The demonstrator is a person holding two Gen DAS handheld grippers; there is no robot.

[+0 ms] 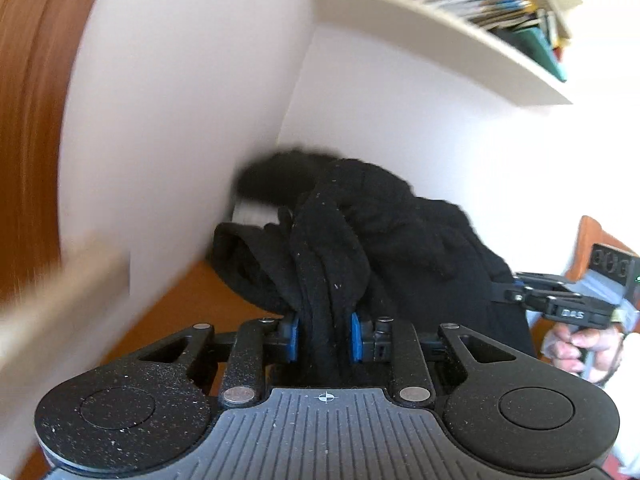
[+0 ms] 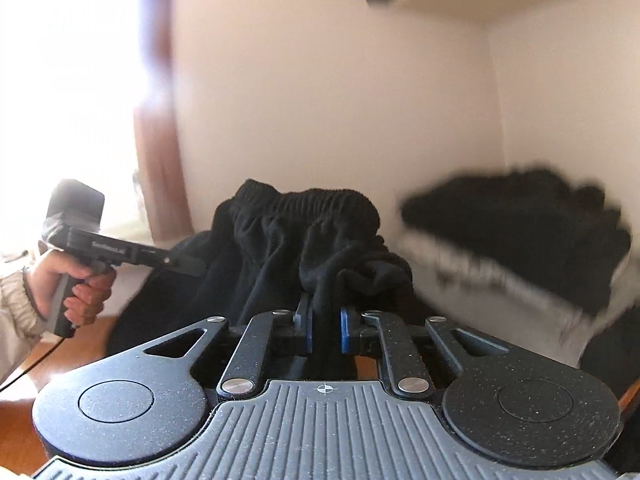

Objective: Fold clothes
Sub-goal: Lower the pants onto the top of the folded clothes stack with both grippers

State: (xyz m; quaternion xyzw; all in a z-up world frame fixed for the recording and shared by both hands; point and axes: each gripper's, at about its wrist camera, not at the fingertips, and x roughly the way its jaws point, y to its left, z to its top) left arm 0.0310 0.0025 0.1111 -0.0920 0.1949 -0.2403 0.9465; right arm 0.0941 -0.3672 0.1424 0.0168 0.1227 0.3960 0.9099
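The left wrist view shows the left gripper [image 1: 324, 338] pointing almost level toward a white wall corner. Its two blue pads [image 1: 294, 338] pinch a thick bunch of the black garment [image 1: 332, 256], which rises up from between them and hangs over to the right. At the right edge, the right gripper [image 1: 510, 294] reaches in from the side, its tip against the same cloth, and the right hand [image 1: 580, 350] is closed around its handle. A white shelf [image 1: 440, 36] with books is above, and a brown wooden surface [image 1: 192, 300] is below the cloth.

The right wrist view shows the right gripper [image 2: 324, 330] also nearly level. Its blue pads [image 2: 345, 330] are close together and clamp a fold of the black garment [image 2: 304, 248]; the elastic waistband [image 2: 316, 196] stands above them. At the left, the left hand [image 2: 76, 288], in a light knitted sleeve [image 2: 16, 312], grips the handle of the left gripper [image 2: 188, 266], whose tip touches the cloth. A blurred pile of dark clothes [image 2: 520, 232] lies at the right.
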